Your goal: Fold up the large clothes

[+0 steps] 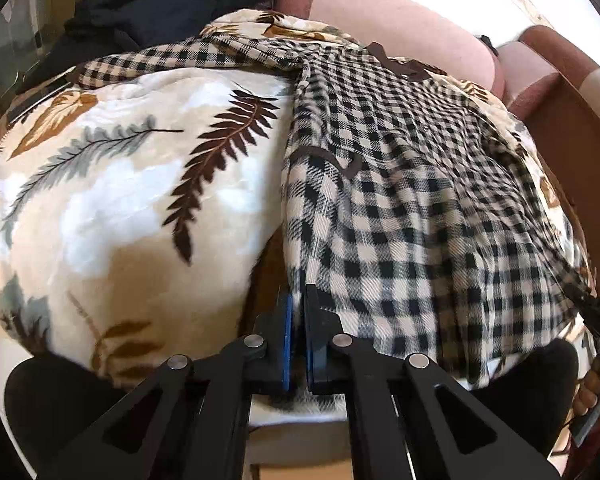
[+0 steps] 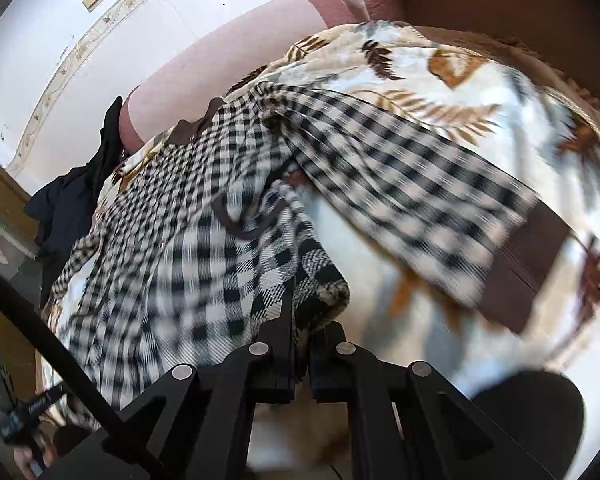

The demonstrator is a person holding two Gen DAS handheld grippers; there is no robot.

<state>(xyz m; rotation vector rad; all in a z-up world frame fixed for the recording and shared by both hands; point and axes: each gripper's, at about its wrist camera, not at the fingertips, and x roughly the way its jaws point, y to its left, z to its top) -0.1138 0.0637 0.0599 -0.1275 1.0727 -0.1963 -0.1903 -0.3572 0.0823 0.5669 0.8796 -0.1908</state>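
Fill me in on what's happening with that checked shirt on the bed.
A person is folding a checked shirt spread over a leaf-print blanket, with a handheld gripper in each hand. The left gripper is shut on the shirt's near edge. The right gripper is shut on another bunched part of its hem. A dark garment lies heaped at the far end. No fold shows yet.

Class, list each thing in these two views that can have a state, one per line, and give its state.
Left gripper: shut on the checked shirt's hem.
Right gripper: shut on a bunched edge of the shirt.
Checked shirt: spread over the blanket, not folded, lower edge pinched at two points.
Leaf-print blanket: spread under the shirt.
Dark garment: crumpled in a heap beyond the blanket.
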